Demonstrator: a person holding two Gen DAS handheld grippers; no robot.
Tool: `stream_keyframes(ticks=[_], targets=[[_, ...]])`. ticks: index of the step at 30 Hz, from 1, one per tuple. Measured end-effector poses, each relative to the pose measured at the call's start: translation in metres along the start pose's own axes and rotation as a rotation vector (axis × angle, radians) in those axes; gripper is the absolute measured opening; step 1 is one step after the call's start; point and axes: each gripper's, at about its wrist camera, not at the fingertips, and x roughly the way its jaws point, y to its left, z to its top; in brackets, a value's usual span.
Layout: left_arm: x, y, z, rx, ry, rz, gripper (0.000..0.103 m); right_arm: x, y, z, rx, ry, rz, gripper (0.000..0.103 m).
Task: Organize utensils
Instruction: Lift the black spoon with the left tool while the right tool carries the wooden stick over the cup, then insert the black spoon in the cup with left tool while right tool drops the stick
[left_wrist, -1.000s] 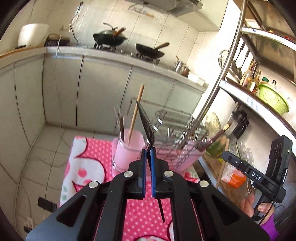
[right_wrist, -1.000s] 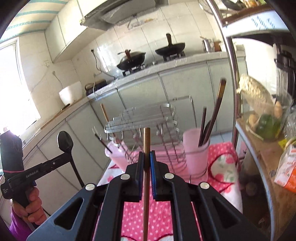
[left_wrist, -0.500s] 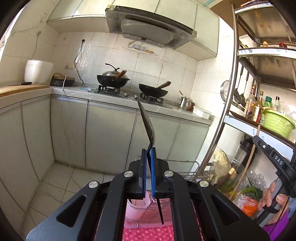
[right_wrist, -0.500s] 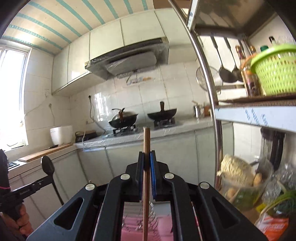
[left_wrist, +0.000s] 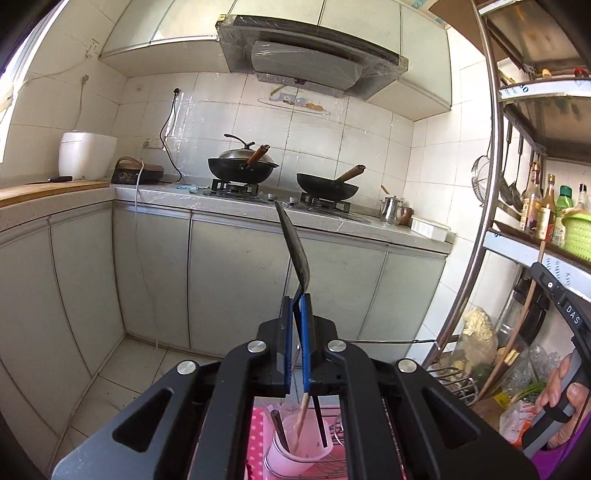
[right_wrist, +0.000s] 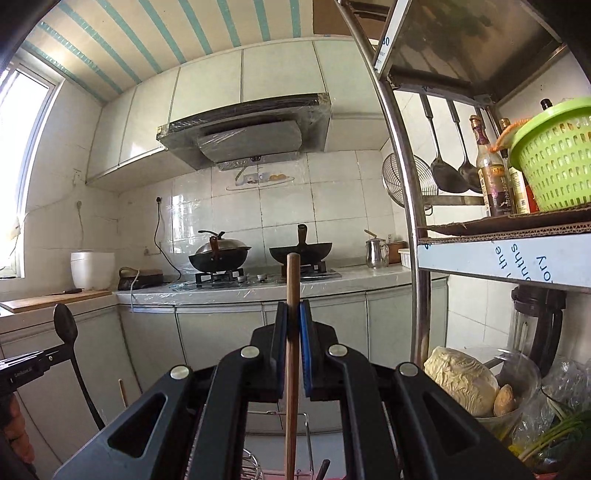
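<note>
My left gripper (left_wrist: 297, 300) is shut on a black spoon (left_wrist: 292, 243), bowl upward, its thin handle hanging below the jaws. Under it stands a pink cup (left_wrist: 291, 452) holding a wooden stick and a dark utensil, next to a wire rack (left_wrist: 332, 469). My right gripper (right_wrist: 293, 306) is shut on an upright wooden utensil handle (right_wrist: 293, 280). In the left wrist view the right gripper (left_wrist: 565, 310) shows at the right edge with its wooden handle (left_wrist: 517, 332). The right wrist view shows the left gripper (right_wrist: 22, 365) and black spoon (right_wrist: 65, 326) at the left edge.
A counter with two woks (left_wrist: 242, 168) on a stove runs along the far wall, with a rice cooker (left_wrist: 86, 158) at left. A metal shelf (right_wrist: 413, 229) on the right holds a green basket (right_wrist: 554, 158), bottles, hanging ladles and a cabbage (right_wrist: 461, 380). A pink dotted cloth (left_wrist: 255, 439) lies below.
Both grippers have risen and tilted up with their utensils still held. The pink cups and the wire rack have slid to the bottom of both views.
</note>
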Motion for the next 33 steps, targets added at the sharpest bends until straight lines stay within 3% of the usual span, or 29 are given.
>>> stream_keyframes(ticks=[9,23,33], targets=[[0.022,-0.012,-0.025,0.116,-0.002,0.052,0.003,0.018,-0.007,-0.031,0.021,0.065,0.006,0.006],[0.02,-0.009,-0.081,0.118,0.135,0.028,0.003,-0.011,-0.009,-0.083,0.067,0.193,0.022,0.007],[0.028,-0.003,-0.1,0.118,0.219,0.026,0.003,-0.015,-0.01,-0.105,0.067,0.266,0.022,0.007]])
